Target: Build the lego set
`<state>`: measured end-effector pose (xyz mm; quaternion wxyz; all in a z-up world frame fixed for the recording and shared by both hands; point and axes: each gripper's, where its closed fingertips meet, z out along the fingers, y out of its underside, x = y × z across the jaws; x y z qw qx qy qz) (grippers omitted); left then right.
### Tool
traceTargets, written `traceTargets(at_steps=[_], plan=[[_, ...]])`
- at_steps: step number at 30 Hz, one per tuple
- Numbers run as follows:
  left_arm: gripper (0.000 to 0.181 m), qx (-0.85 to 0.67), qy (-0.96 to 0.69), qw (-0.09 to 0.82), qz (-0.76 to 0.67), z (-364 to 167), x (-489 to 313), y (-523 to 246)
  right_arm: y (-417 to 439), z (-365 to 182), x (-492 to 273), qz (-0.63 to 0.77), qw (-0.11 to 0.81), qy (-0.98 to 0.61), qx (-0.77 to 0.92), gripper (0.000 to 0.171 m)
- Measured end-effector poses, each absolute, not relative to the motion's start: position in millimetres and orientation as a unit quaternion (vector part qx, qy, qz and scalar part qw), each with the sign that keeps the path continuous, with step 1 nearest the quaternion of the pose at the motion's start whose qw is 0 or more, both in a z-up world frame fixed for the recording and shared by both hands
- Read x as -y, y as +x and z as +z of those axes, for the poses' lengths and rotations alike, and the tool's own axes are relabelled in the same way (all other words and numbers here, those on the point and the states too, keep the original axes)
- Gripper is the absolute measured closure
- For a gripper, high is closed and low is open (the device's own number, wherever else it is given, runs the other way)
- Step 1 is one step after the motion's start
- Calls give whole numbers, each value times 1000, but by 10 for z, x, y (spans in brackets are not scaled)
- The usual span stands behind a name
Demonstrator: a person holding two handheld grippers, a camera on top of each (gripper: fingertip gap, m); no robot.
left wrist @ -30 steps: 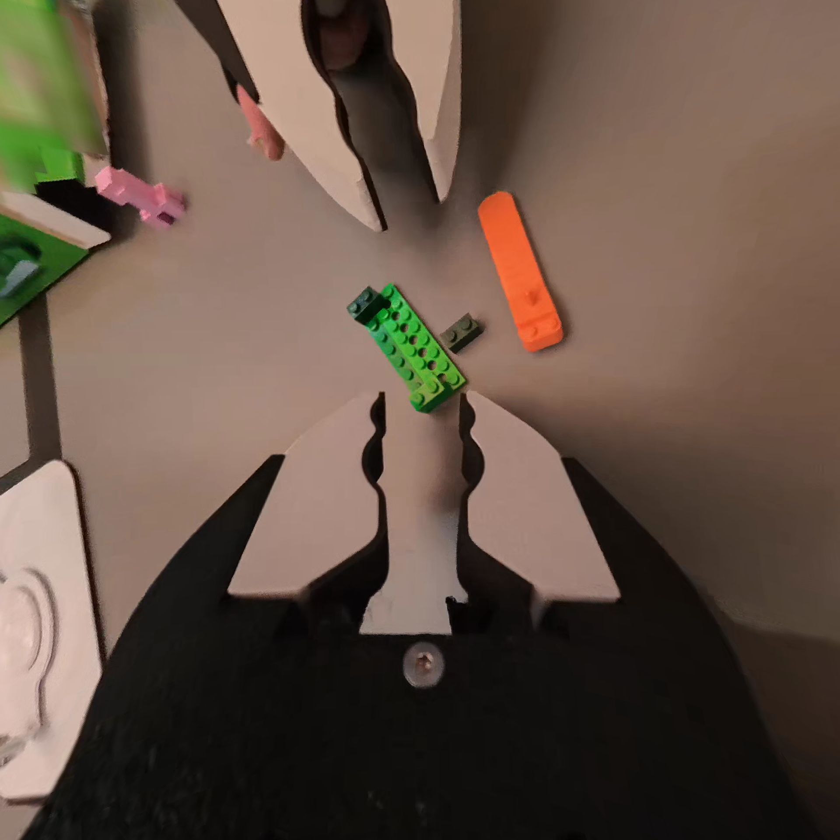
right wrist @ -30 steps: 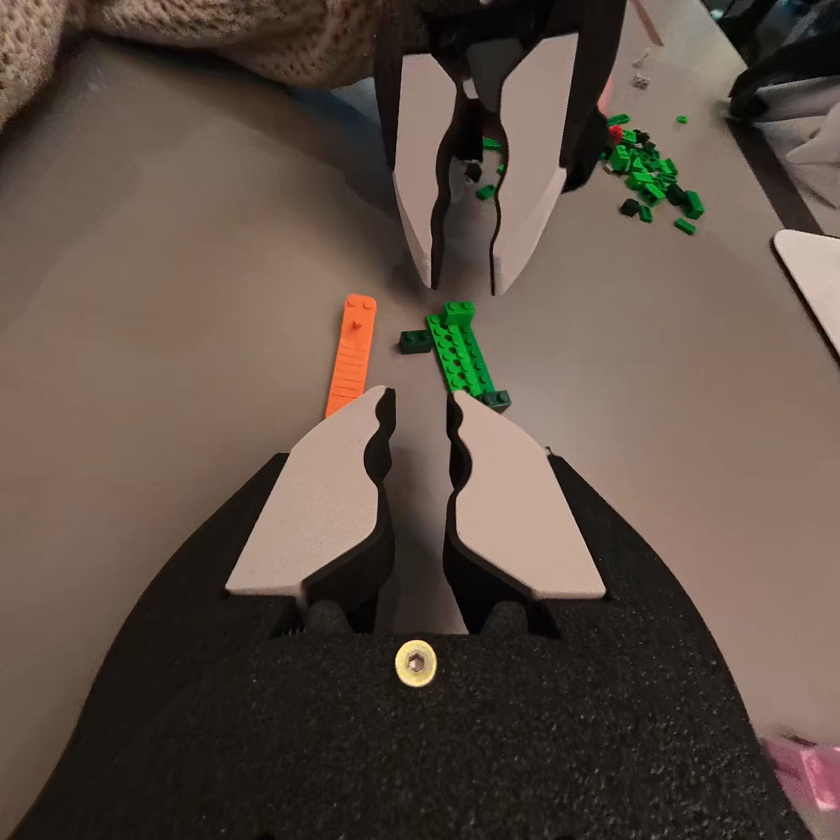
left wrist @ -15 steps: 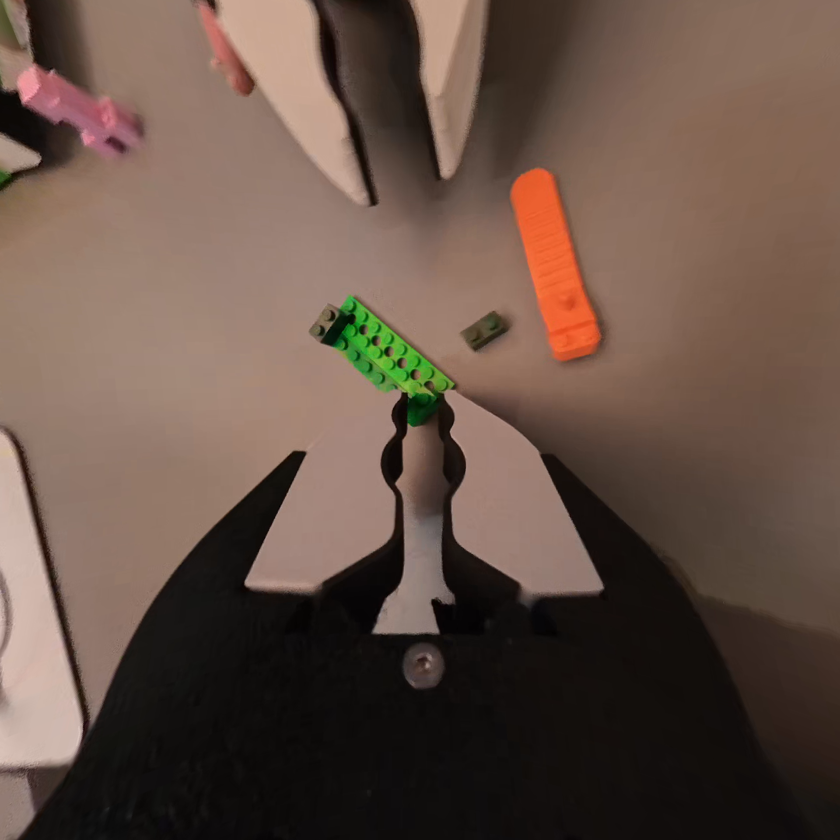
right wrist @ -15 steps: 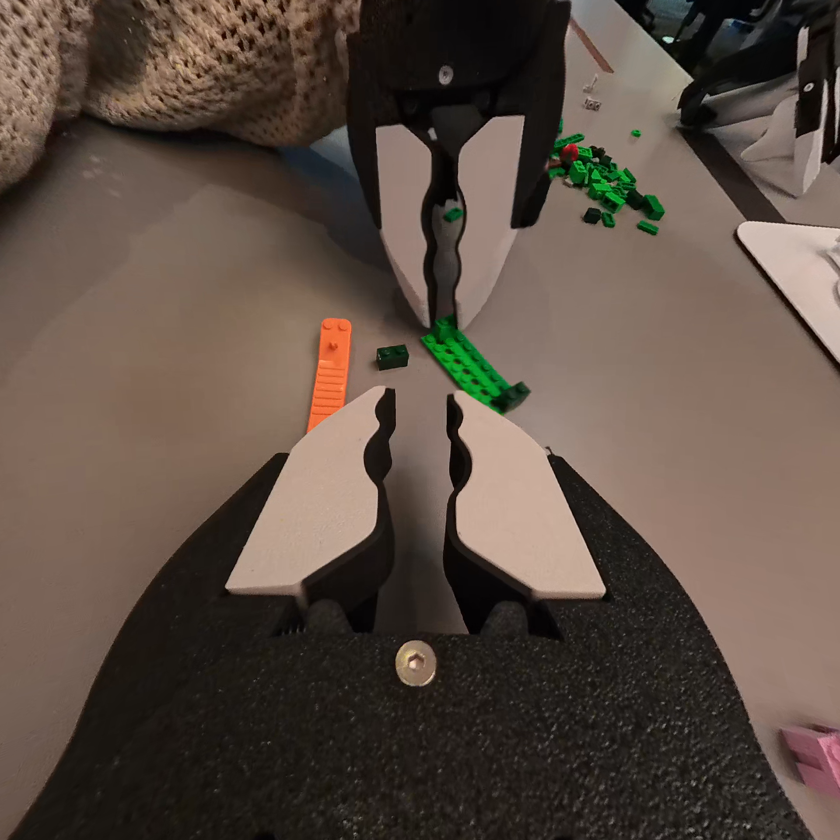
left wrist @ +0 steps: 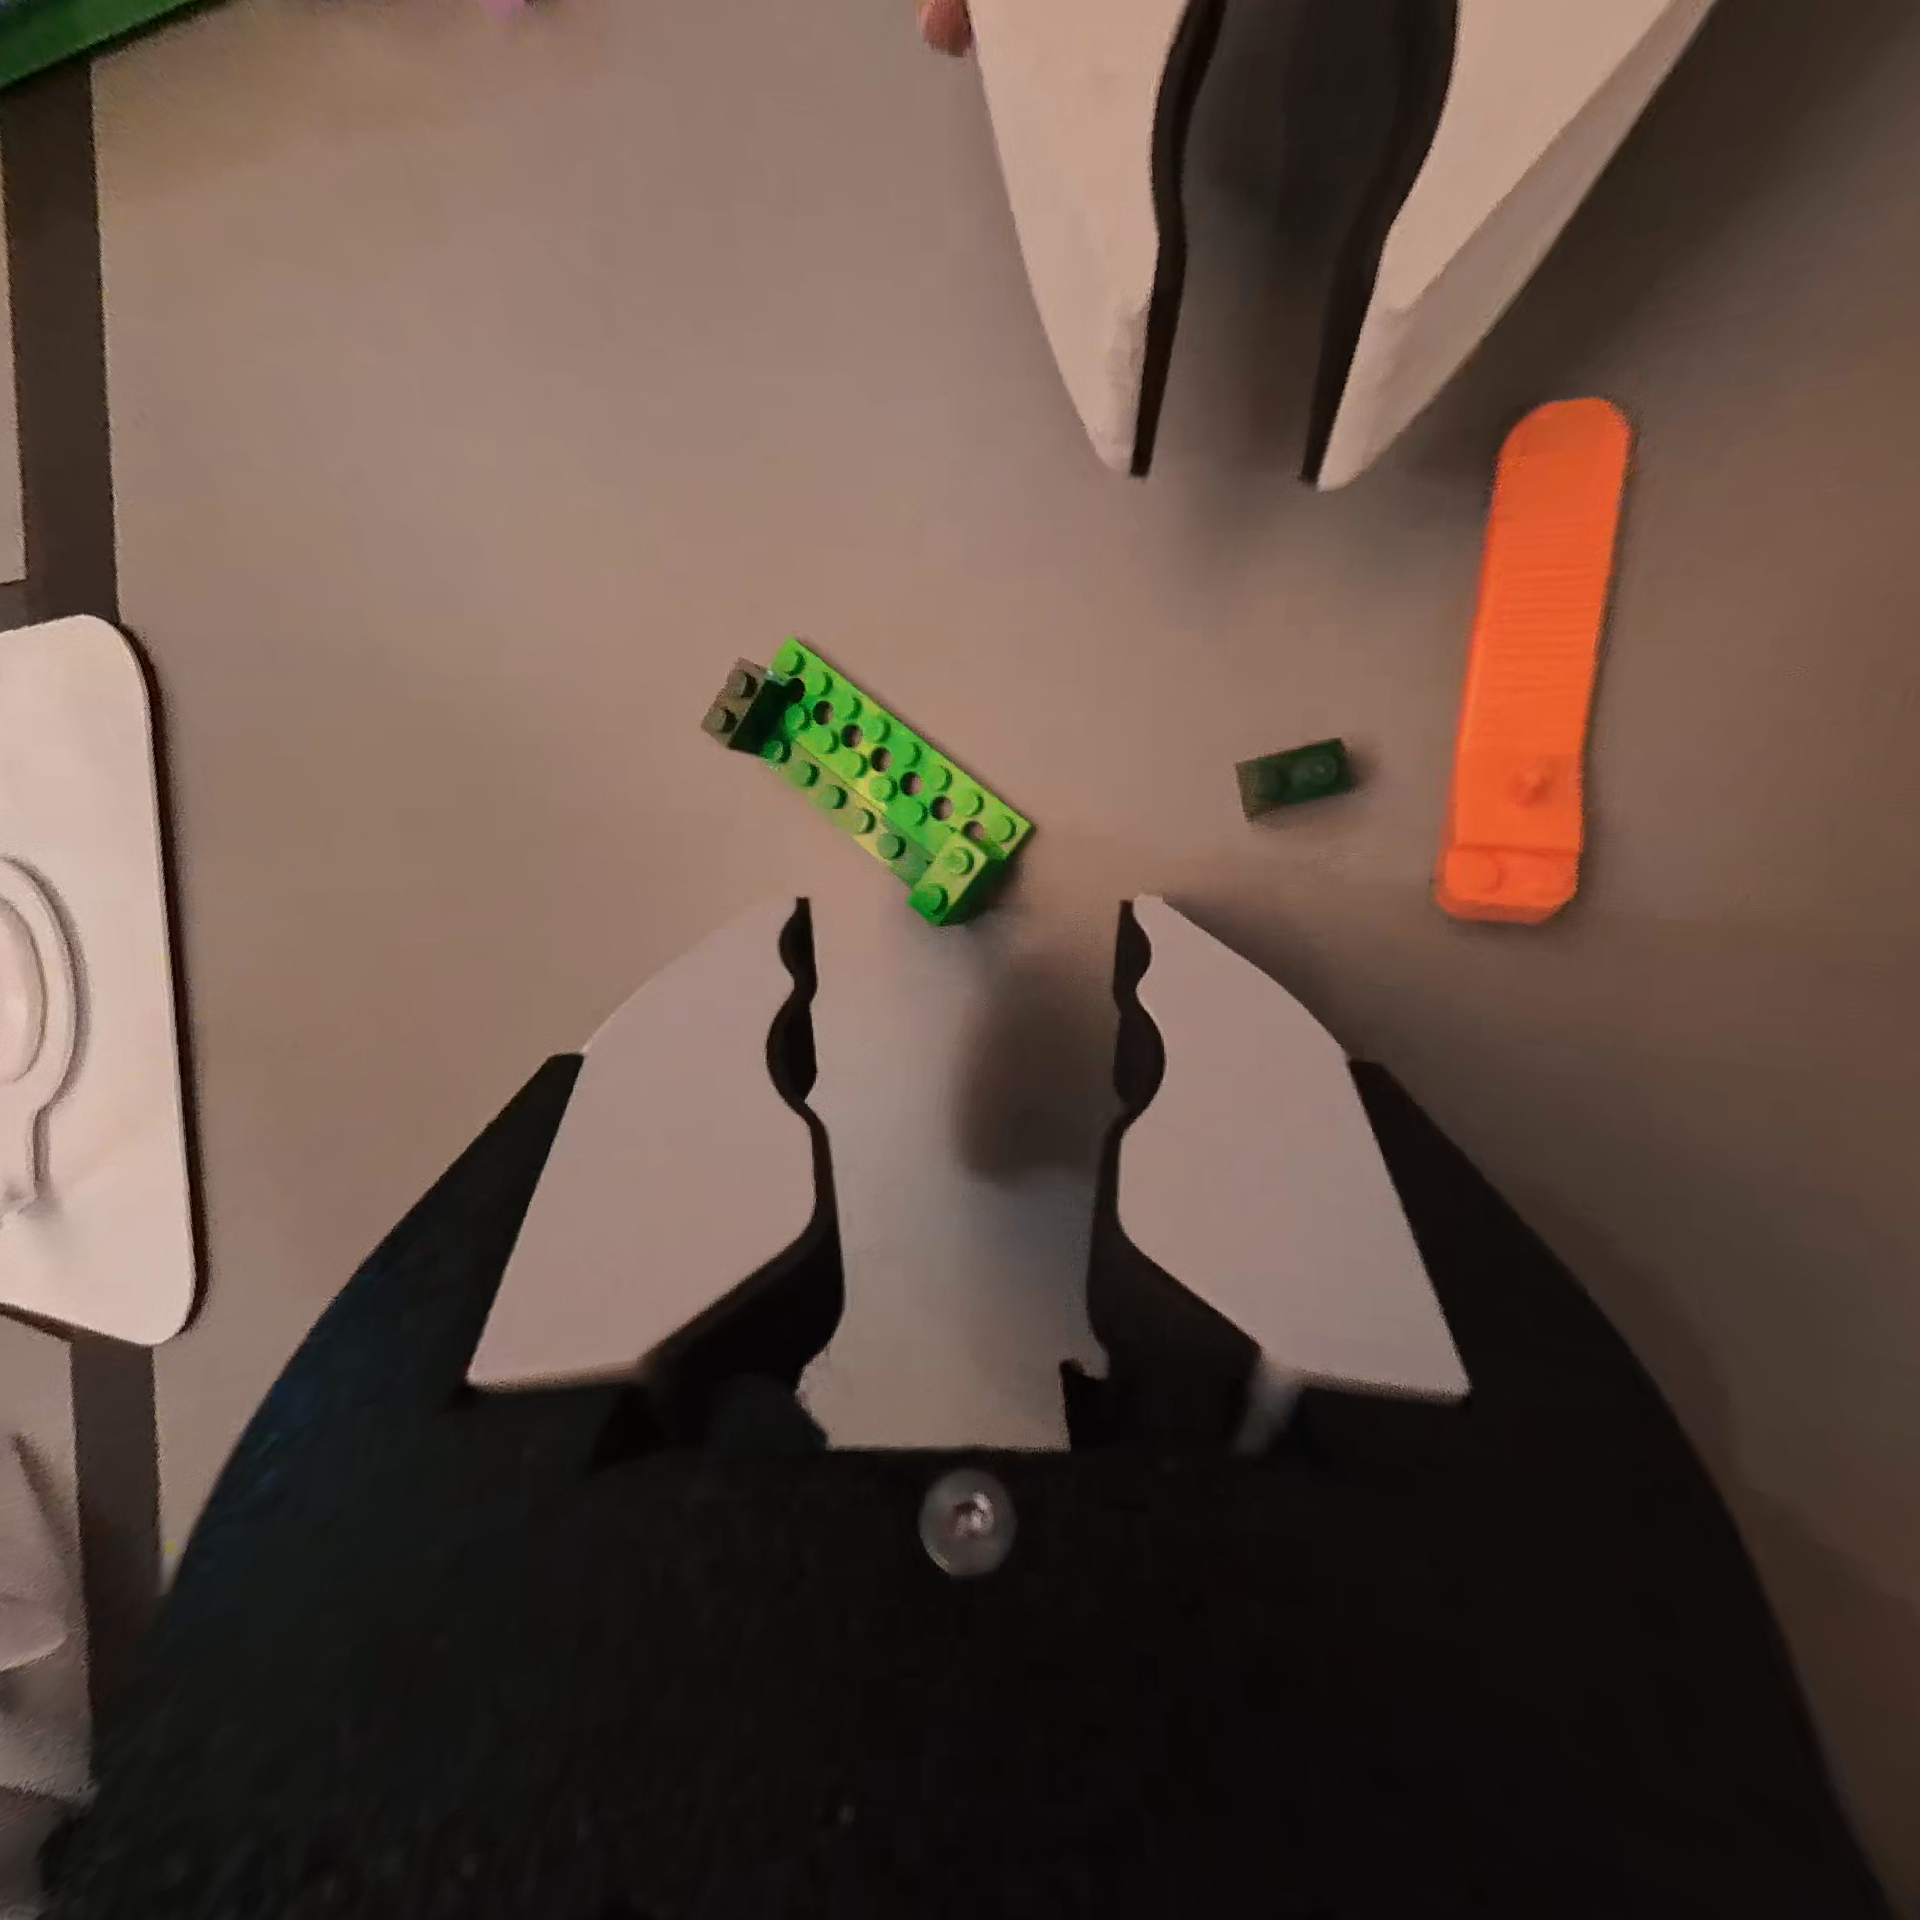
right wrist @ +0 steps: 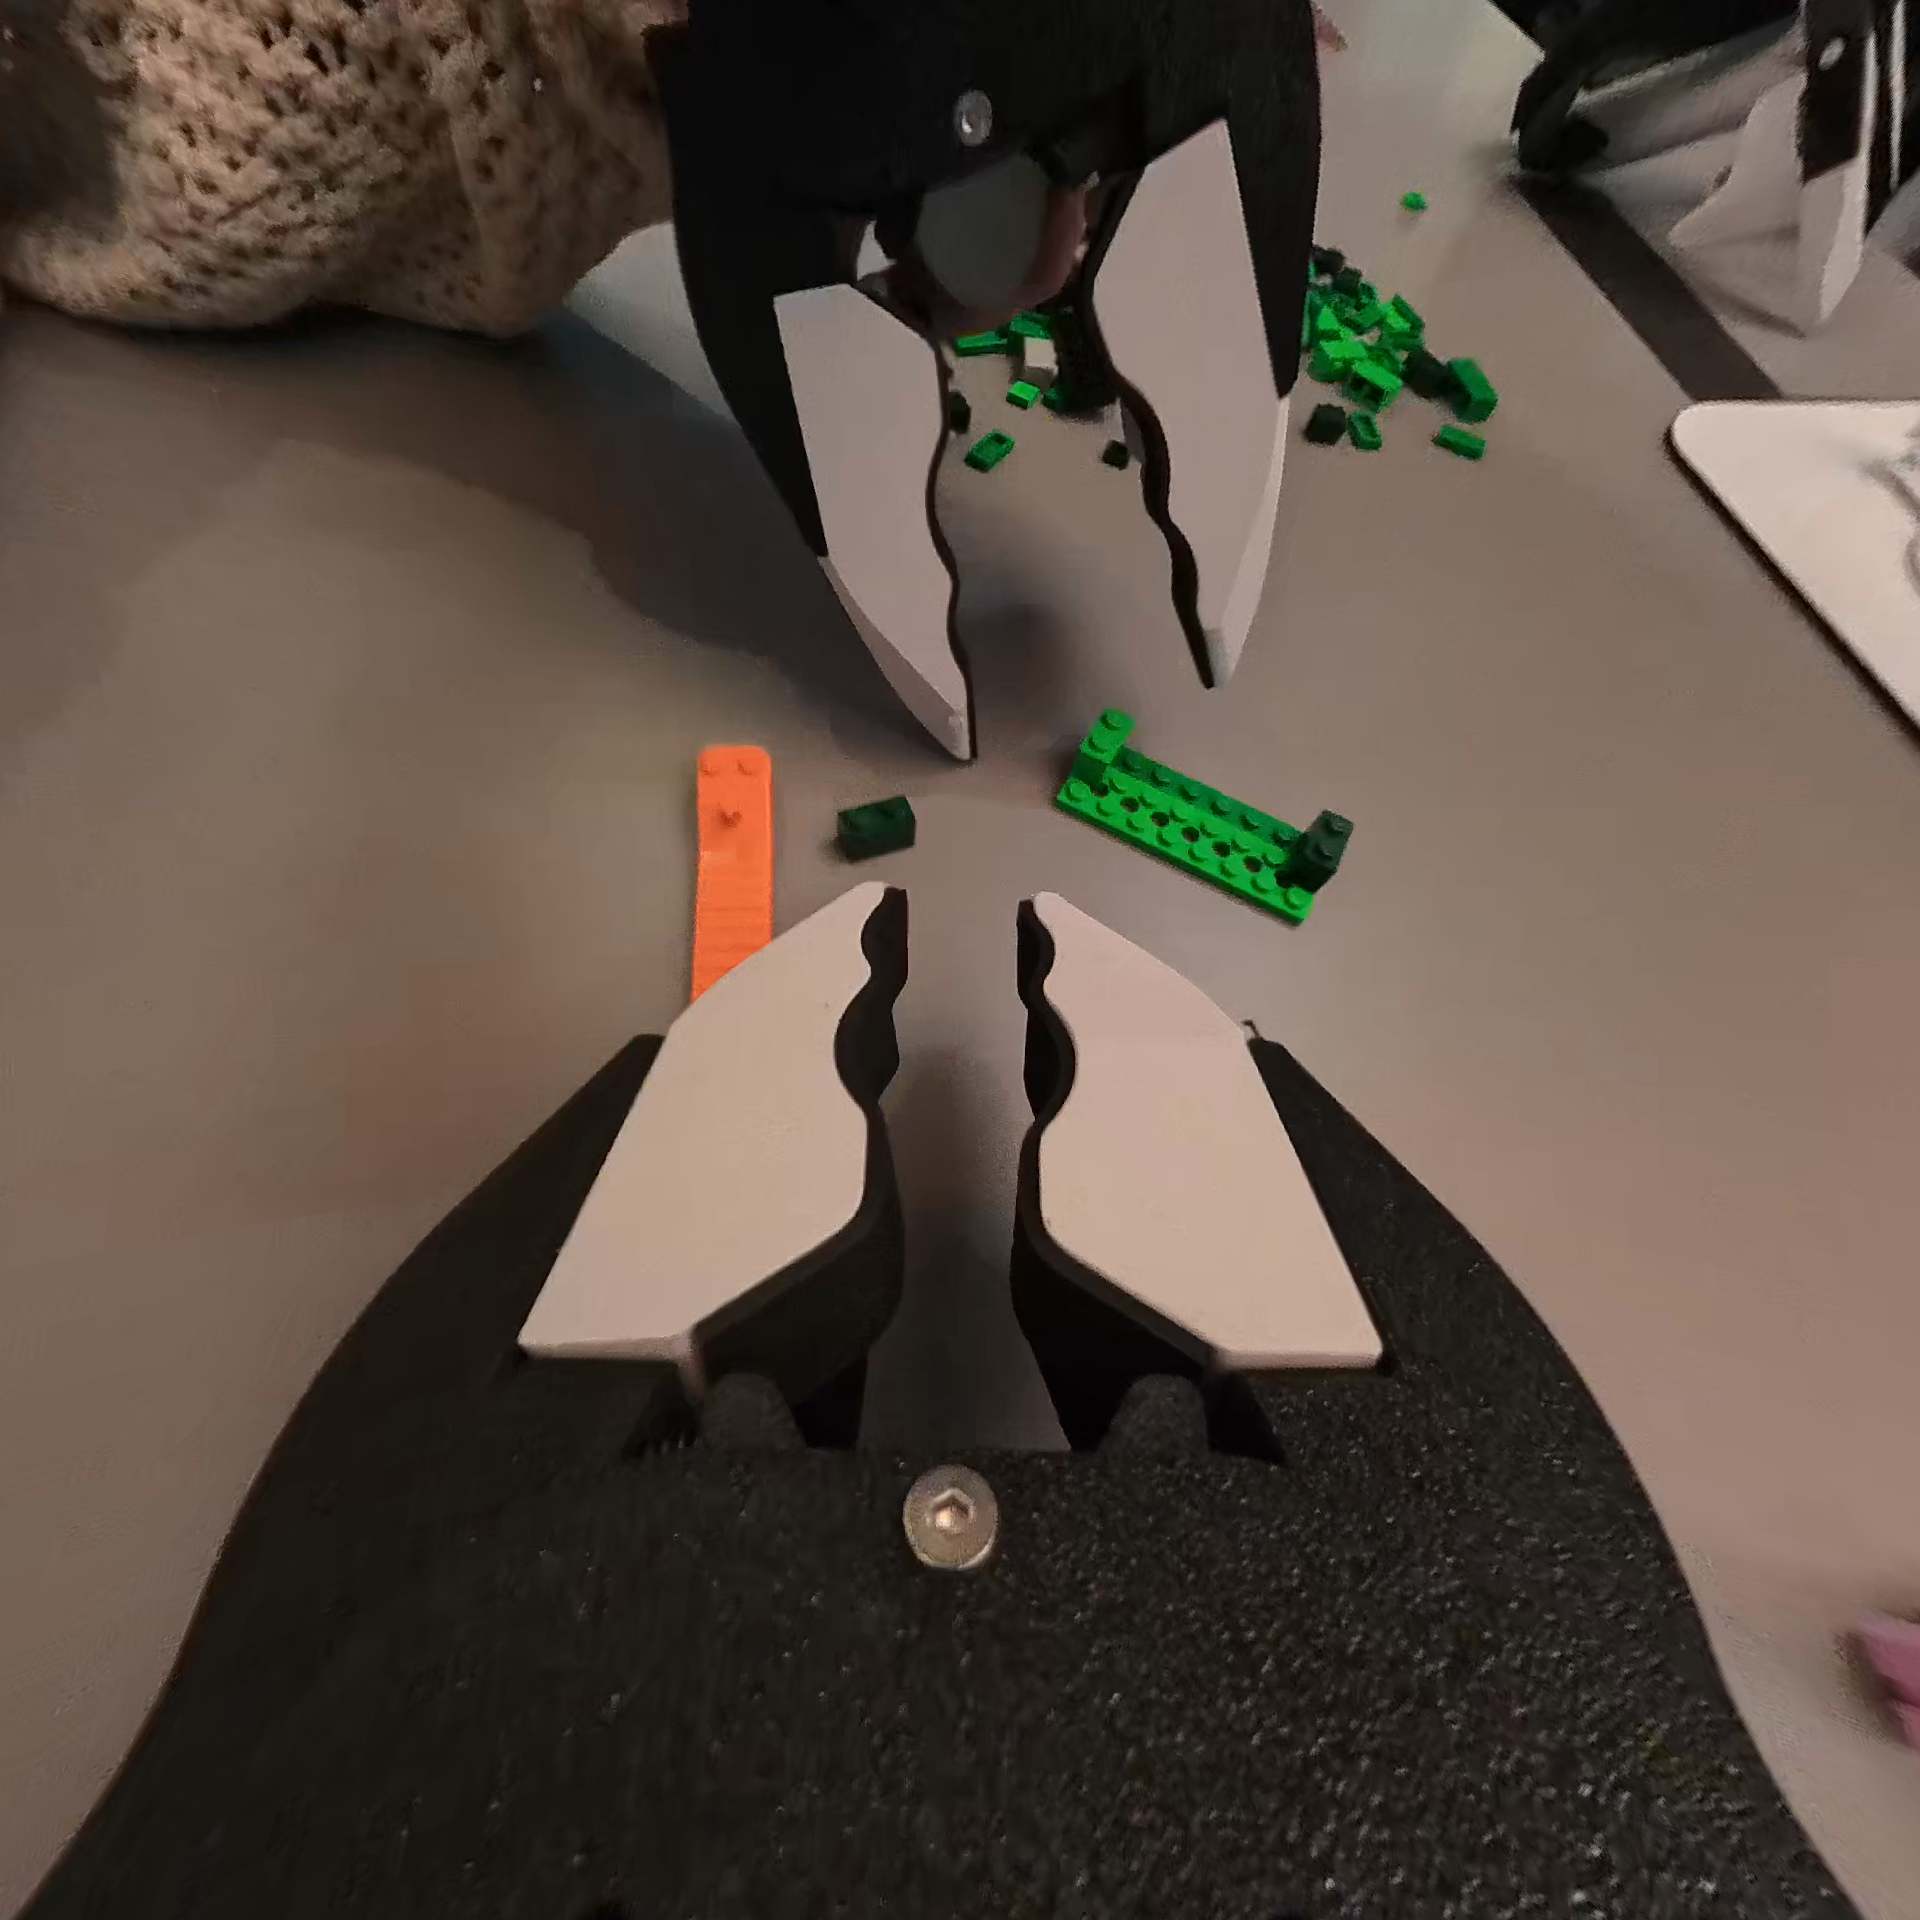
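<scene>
Down on the grey table [left wrist: 520,416], seen from the left wrist view, a white board [left wrist: 94,977] with a raised moulded shape is cut off by the frame's edge far left of the jaws; what the shape is cannot be made out. Just ahead of the left gripper [left wrist: 966,904], whose jaws stand spread and empty, lies the green lego plate assembly [left wrist: 883,784], its near end just off the left fingertip, a dark green brick standing on its far end. Right of the jaws sits a loose dark green 1x2 brick [left wrist: 1294,777], and beyond it the orange brick separator [left wrist: 1532,665]. The right gripper [left wrist: 1226,473] enters from the top, fingers parted, holding nothing, its upper part out of frame.

From the right wrist view, the orange separator [right wrist: 732,862] is partly hidden behind the left finger of the right gripper [right wrist: 961,904]; the dark brick [right wrist: 876,828] lies just ahead of the gap, the green assembly [right wrist: 1195,831] off to the right. Behind the left gripper [right wrist: 1086,707], a pile of loose green bricks [right wrist: 1361,353] is partly screened by its fingers. A blurred pink piece [right wrist: 1891,1673] is cut off at the lower right edge.
</scene>
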<state>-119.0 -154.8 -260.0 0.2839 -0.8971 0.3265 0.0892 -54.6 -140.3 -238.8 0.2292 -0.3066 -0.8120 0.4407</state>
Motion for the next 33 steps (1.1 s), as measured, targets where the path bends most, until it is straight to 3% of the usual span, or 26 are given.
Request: traceTargets(at_steps=[5,12,20,30,33], plan=[[128,-306,-904,293,54,-2619,1614,-1224,-652,-2480,1600,412,192,-357,816,146],[134,-259,-894,364,37,-2440,1605,-1264,-740,-2343,1544,392,280,-359,799,146],[142,-276,-883,379,11,-2450,1626,-1259,-445,-2651,1421,315,231,-386,836,148],[145,-282,-875,391,-36,-2506,1639,-1206,-298,-2689,1778,332,180,-403,833,149],[147,-282,-870,403,-44,-2500,1624,-1207,-394,-2609,1793,335,213,-426,813,148]])
